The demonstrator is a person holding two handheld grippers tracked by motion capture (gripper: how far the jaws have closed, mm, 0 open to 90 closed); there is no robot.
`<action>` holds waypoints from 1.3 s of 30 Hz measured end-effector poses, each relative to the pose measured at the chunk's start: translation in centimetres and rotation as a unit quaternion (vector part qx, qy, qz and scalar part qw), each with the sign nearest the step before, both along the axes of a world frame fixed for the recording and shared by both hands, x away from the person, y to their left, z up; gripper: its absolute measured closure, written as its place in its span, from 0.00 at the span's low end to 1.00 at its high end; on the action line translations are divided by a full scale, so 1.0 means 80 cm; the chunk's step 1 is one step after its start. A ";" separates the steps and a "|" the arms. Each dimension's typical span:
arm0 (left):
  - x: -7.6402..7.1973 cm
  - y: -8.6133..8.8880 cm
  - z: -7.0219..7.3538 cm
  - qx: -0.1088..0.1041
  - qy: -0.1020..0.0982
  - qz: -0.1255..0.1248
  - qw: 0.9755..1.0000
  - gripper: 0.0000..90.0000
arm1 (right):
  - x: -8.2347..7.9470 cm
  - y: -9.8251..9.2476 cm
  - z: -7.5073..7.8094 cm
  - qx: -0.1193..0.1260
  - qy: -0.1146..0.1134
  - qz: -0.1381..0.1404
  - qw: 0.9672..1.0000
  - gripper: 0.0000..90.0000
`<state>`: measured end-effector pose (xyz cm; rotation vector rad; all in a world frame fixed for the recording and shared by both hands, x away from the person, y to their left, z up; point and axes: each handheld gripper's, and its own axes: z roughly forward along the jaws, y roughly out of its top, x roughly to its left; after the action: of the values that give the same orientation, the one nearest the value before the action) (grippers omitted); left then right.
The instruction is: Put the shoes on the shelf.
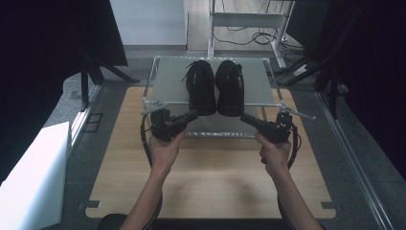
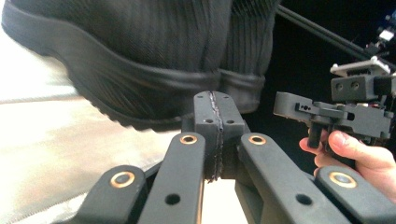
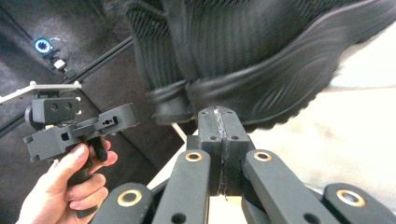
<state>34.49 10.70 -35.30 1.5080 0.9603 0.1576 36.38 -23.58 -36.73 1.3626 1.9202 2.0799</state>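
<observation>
Nearest me, I am resting both forearms over the near edge of the wooden bench (image 1: pixel 210 191), holding my left tool (image 1: pixel 195 114) and my right tool (image 1: pixel 243 117) level and angled in toward each other. Both tools are sitting fully shut, pads pressed flat together with nothing between them; in the left gripper view the left tool (image 2: pixel 213 100) is pointing just under a rubber sole, and in the right gripper view the right tool (image 3: pixel 217 114) is doing the same.

Just beyond them, at the front edge of the metal rack shelf (image 1: pixel 167 86), the left shoe (image 1: pixel 201 86) and the right shoe (image 1: pixel 231 85) are standing side by side, touching, heels toward me and slightly overhanging the shelf's front rail.

I am judging each shoe as moderately light, with a soft ribbed knit upper that is likely to cave in under the pads, and a stiffer, ridged, grippy sole. The heel collar or the sole's rim is looking like the firmest hold. The loose laces are trailing and could snag.
</observation>
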 end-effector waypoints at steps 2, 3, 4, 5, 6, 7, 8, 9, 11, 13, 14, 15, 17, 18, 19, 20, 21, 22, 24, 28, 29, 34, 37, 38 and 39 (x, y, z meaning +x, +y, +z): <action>-0.002 -0.006 -0.003 0.007 0.000 -0.002 1.000 1.00 | -0.004 0.007 -0.003 -0.006 -0.003 0.005 1.000 1.00; -0.002 -0.006 -0.003 0.007 0.000 -0.002 1.000 1.00 | -0.004 0.007 -0.003 -0.006 -0.003 0.005 1.000 1.00; -0.001 -0.008 -0.004 0.016 -0.001 0.002 1.000 1.00 | -0.005 0.011 -0.004 -0.006 -0.005 0.008 1.000 1.00; -0.001 -0.008 -0.004 0.016 -0.001 0.002 1.000 1.00 | -0.005 0.011 -0.004 -0.006 -0.005 0.008 1.000 1.00; 0.002 -0.009 -0.006 0.017 0.001 0.005 1.000 1.00 | -0.004 0.016 -0.004 -0.012 -0.008 0.010 1.000 1.00; 0.002 -0.009 -0.006 0.017 0.001 0.005 1.000 1.00 | -0.004 0.016 -0.004 -0.012 -0.008 0.010 1.000 1.00; 0.004 -0.009 -0.007 0.019 0.002 0.006 1.000 1.00 | -0.002 0.020 -0.003 -0.016 -0.010 0.012 1.000 1.00; 0.006 -0.009 -0.008 0.019 0.003 0.007 1.000 1.00 | -0.002 0.020 -0.003 -0.016 -0.010 0.012 1.000 1.00; 0.010 -0.010 -0.011 0.021 0.006 0.011 1.000 1.00 | 0.002 0.025 -0.005 -0.021 -0.006 0.010 1.000 1.00; 0.013 -0.009 -0.012 0.013 0.007 0.008 1.000 1.00 | 0.007 0.027 -0.008 -0.022 0.001 0.007 1.000 1.00; 0.014 -0.009 -0.011 0.018 0.005 0.010 1.000 1.00 | 0.009 0.028 -0.011 -0.016 0.003 0.009 1.000 1.00; 0.014 -0.009 -0.011 0.022 0.004 0.011 1.000 1.00 | 0.011 0.028 -0.013 0.000 0.009 0.013 1.000 1.00; 0.017 -0.009 -0.011 0.023 0.007 0.014 1.000 1.00 | 0.013 0.029 -0.013 0.001 0.010 0.010 1.000 1.00; 0.019 -0.009 -0.011 0.022 0.007 0.015 1.000 1.00 | 0.015 0.032 -0.012 -0.007 0.008 0.002 1.000 1.00; 0.021 -0.009 -0.011 0.022 0.008 0.017 1.000 1.00 | 0.015 0.032 -0.012 -0.007 0.008 0.002 1.000 1.00; 0.023 -0.010 -0.011 0.024 0.010 0.018 0.999 1.00 | 0.018 0.034 -0.011 -0.010 0.009 -0.005 1.000 1.00; 0.026 -0.010 -0.011 0.025 0.013 0.019 0.999 1.00 | 0.018 0.034 -0.011 -0.010 0.009 -0.005 1.000 1.00; 0.032 -0.011 -0.011 0.023 0.016 0.021 0.999 1.00 | 0.023 0.036 -0.012 -0.011 0.011 -0.012 1.000 1.00; 0.039 -0.013 -0.011 0.026 0.020 0.023 0.999 1.00 | 0.029 0.036 -0.013 -0.007 0.015 -0.016 1.000 1.00; 0.048 -0.016 -0.011 0.028 0.025 0.027 0.999 1.00 | 0.038 0.037 -0.014 -0.007 0.017 -0.023 1.000 1.00; 0.051 -0.017 -0.012 0.028 0.026 0.030 0.999 1.00 | 0.040 0.038 -0.014 -0.007 0.020 -0.026 0.999 1.00; 0.067 -0.020 -0.012 0.036 0.034 0.043 0.998 1.00 | 0.057 0.041 -0.017 -0.009 0.023 -0.036 0.999 1.00; 0.072 -0.020 -0.012 0.034 0.037 0.046 0.998 1.00 | 0.065 0.043 -0.020 -0.007 0.026 -0.040 0.999 1.00; 0.073 -0.020 -0.012 0.036 0.038 0.048 0.997 1.00 | 0.068 0.044 -0.021 -0.003 0.029 -0.041 0.999 1.00; 0.075 -0.021 -0.012 0.039 0.039 0.051 0.997 1.00 | 0.068 0.044 -0.021 -0.003 0.029 -0.041 0.999 1.00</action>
<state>40.50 9.05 -36.29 1.5465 1.1055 0.2133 41.78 -20.06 -38.37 1.4885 1.8566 2.0181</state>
